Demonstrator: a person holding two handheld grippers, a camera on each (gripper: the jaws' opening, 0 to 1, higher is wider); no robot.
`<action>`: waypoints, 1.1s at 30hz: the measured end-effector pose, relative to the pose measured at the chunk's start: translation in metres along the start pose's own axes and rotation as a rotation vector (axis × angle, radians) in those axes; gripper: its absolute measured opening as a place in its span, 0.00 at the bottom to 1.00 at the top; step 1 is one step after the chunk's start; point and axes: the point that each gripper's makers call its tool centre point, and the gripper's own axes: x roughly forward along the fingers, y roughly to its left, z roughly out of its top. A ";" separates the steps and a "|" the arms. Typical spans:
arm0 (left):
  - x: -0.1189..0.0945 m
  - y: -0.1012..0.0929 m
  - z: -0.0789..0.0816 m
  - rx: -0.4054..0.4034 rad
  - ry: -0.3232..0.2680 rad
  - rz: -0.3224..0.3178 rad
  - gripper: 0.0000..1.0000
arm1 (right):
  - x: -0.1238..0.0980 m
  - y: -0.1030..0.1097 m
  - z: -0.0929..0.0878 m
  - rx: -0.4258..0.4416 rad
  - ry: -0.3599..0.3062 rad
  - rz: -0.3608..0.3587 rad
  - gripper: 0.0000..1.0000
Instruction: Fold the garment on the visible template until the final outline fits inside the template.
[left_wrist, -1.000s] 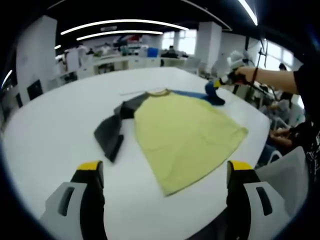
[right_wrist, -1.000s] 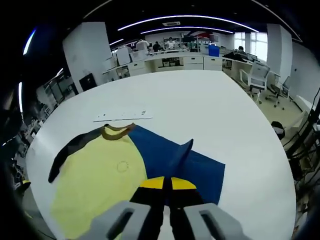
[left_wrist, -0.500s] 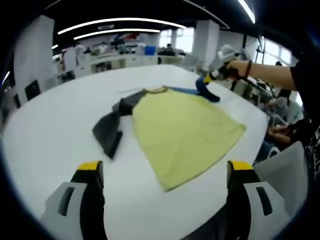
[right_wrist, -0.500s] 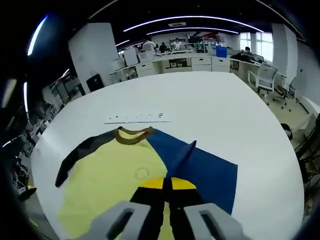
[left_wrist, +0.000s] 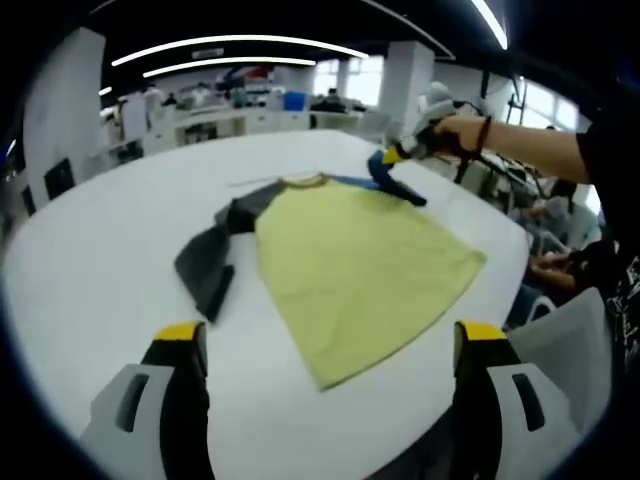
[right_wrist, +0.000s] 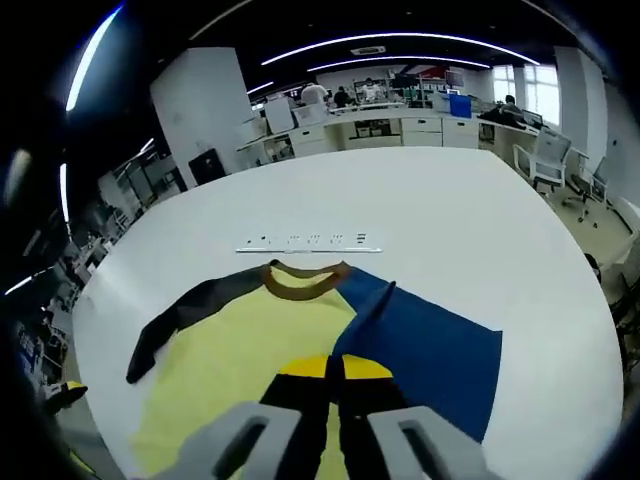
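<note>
A raglan shirt lies flat on the white table (left_wrist: 110, 230): yellow body (left_wrist: 350, 260), brown collar (right_wrist: 303, 283), dark grey sleeve (left_wrist: 205, 275) spread to one side. Its blue sleeve (right_wrist: 430, 350) is lifted into a ridge that runs up into my right gripper (right_wrist: 335, 368), which is shut on the sleeve's end. From the left gripper view, the right gripper (left_wrist: 400, 157) holds that blue sleeve (left_wrist: 397, 186) above the shirt's far edge. My left gripper (left_wrist: 330, 335) hangs open short of the hem, touching nothing. A thin marked strip (right_wrist: 310, 242) lies beyond the collar.
A person's arm (left_wrist: 530, 150) reaches in from the right, holding the right gripper. A grey chair (left_wrist: 570, 345) stands by the table's near right edge. Desks (right_wrist: 400, 125) and office chairs (right_wrist: 545, 160) fill the room behind the table.
The right gripper has carried the blue sleeve end up and inward over the shirt, toward the collar. The left gripper stays open and has kept its place.
</note>
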 end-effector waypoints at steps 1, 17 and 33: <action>0.000 0.000 0.000 0.001 0.000 -0.001 0.99 | 0.002 0.004 0.001 -0.003 0.000 0.008 0.00; 0.005 0.000 -0.007 0.017 0.037 -0.003 0.99 | 0.025 0.043 0.009 -0.095 0.004 0.058 0.00; 0.006 -0.002 -0.006 0.008 0.031 0.001 0.99 | 0.036 0.090 0.014 -0.143 0.002 0.114 0.00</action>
